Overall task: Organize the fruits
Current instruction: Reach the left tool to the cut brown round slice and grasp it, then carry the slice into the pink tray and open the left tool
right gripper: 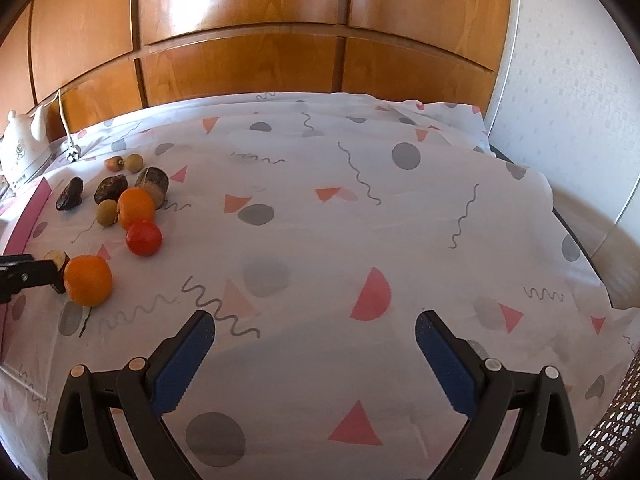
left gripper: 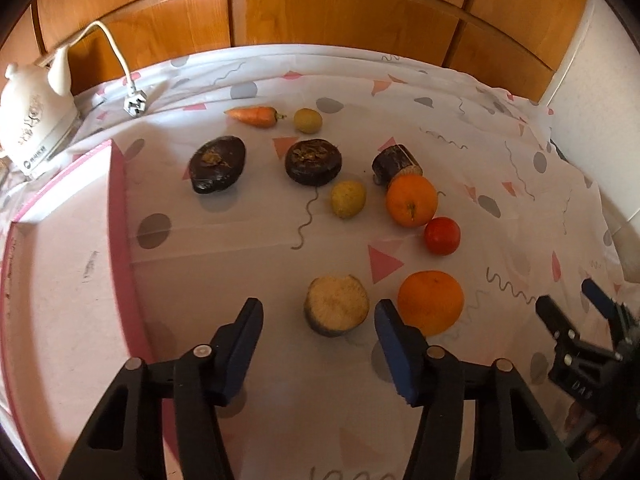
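My left gripper is open, its jaws either side of a cut dark root half lying cut face up on the patterned cloth. A near orange touches the right finger's far side. Beyond lie a tomato, a second orange, a yellow-green fruit, three dark beet-like pieces, a carrot and a small round fruit. My right gripper is open and empty over bare cloth, right of the near orange and tomato.
A pink-edged box lies at the left. A white iron with its cord and plug stands at the back left. Wooden cabinet doors rise behind the table. The right gripper also shows in the left wrist view.
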Demonstrator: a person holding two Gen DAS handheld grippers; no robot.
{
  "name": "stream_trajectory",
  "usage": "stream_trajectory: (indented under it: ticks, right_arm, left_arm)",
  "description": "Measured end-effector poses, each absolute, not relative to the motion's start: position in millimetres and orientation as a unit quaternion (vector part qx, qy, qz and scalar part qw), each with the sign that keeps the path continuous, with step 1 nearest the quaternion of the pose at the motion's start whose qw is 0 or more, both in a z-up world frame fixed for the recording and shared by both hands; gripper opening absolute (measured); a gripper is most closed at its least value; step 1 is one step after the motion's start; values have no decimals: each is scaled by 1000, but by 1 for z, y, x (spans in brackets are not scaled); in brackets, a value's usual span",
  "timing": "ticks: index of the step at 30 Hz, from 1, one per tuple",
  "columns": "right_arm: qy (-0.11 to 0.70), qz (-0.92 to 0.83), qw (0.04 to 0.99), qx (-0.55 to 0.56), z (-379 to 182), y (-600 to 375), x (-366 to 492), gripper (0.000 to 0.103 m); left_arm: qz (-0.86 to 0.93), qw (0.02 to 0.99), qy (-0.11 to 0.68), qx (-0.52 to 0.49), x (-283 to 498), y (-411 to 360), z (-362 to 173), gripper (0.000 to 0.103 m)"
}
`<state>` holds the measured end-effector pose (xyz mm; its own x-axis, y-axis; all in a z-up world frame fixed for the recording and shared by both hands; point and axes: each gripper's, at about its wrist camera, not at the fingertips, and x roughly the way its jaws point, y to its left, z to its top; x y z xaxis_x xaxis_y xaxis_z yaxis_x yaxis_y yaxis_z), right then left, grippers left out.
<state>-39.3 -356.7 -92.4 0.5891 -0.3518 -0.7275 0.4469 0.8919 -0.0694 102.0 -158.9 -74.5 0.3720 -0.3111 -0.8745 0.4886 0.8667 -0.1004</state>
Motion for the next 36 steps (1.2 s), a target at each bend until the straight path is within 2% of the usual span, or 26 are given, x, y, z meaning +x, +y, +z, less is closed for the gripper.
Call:
stream_trajectory:
  ticks: [1,5,9,13,20,27,36]
  right_arm:
    - [395,-223,889,60,-93,-356,-39,102]
    - [398,-222,888,59,-96,-355,-39,102]
    - [396,-223,889,55,-97,-354,-38,102]
    - [400,-223,887,58,-102,-355,-37,102]
    - [408,-220,883,79,-112,-358,-39,99]
    - [407,-218,882,94,-114,-360,-40,99]
    - [415,-232,874,99,-114,-359,-36,101]
  left_arm:
    - [-244,822,507,88,103,-161,-76,54]
    - [-251,817,513,76,108,-166,-84,35]
    - [-260,821,505,54,105,-161,-82,35]
    - [-278,835,475,9,98,-139,-56,35]
    - [-192,882,428,-51,100,-55,-18,35]
    - [-60,897,431,-81,111,30,-28,35]
    - [19,895,438,-81,128,78,-53,36]
